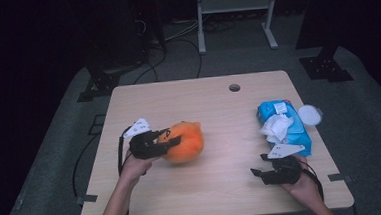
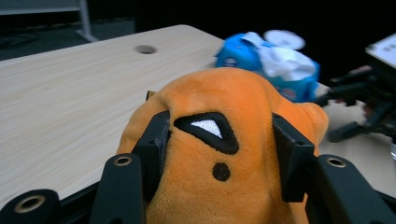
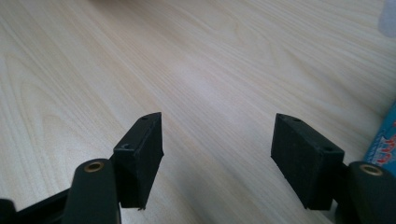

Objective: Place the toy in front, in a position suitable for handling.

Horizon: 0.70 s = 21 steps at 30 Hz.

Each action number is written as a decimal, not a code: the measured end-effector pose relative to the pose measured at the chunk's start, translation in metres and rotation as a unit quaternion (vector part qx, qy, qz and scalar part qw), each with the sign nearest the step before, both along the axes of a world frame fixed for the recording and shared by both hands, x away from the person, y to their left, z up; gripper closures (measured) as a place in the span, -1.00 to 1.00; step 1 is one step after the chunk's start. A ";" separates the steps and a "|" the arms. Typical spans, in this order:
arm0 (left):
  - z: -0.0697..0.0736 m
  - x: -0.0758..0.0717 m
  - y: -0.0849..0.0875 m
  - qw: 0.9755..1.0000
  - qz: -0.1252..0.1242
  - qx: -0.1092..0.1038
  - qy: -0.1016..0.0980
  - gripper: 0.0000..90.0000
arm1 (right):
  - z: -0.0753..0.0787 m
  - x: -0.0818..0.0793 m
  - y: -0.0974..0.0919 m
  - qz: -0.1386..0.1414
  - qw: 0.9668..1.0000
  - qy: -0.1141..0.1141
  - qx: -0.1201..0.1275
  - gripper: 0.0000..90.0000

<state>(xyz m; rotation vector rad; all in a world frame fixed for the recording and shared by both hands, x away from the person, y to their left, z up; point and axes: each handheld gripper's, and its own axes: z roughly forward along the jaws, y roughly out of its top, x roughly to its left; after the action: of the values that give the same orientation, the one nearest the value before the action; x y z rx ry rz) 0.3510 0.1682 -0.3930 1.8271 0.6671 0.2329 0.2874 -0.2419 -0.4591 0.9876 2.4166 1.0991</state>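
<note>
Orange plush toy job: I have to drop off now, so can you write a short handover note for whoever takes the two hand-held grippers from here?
Left hand-held gripper: shut on the orange plush toy with the stitched black-and-white eye, pads pressing into both sides, at the left of the light wooden table.
Right hand-held gripper: open, nothing between the jaws, low over bare wood at the table's right front.
Blue wet-wipe pack with white tissue pulled out: right side, just beyond the right gripper; a round white lid lies beside it.
Done: toy grasped.
Left: carry and place the toy; the destination is unclear.
</note>
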 end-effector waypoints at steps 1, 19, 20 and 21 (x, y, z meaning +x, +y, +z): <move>0.000 0.000 0.000 1.000 0.000 0.000 0.000 0.07 | 0.000 0.000 0.000 0.000 1.000 0.000 0.000 -0.27; -0.038 -0.017 -0.087 0.995 -0.089 0.049 0.007 0.06 | 0.003 0.002 -0.011 -0.016 1.000 -0.004 0.019 -0.27; -0.038 -0.017 -0.087 0.995 -0.089 0.049 0.007 0.06 | 0.003 0.002 -0.011 -0.016 1.000 -0.004 0.019 -0.27; -0.039 -0.017 -0.087 0.995 -0.089 0.048 0.005 0.06 | 0.003 0.002 -0.011 -0.016 1.000 -0.004 0.020 -0.27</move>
<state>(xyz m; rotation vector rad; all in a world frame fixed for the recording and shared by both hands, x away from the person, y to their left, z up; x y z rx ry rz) 0.3337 0.0811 -0.4324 1.9688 0.5035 0.1412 0.2895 -0.2530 -0.4562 1.0292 2.3738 1.1418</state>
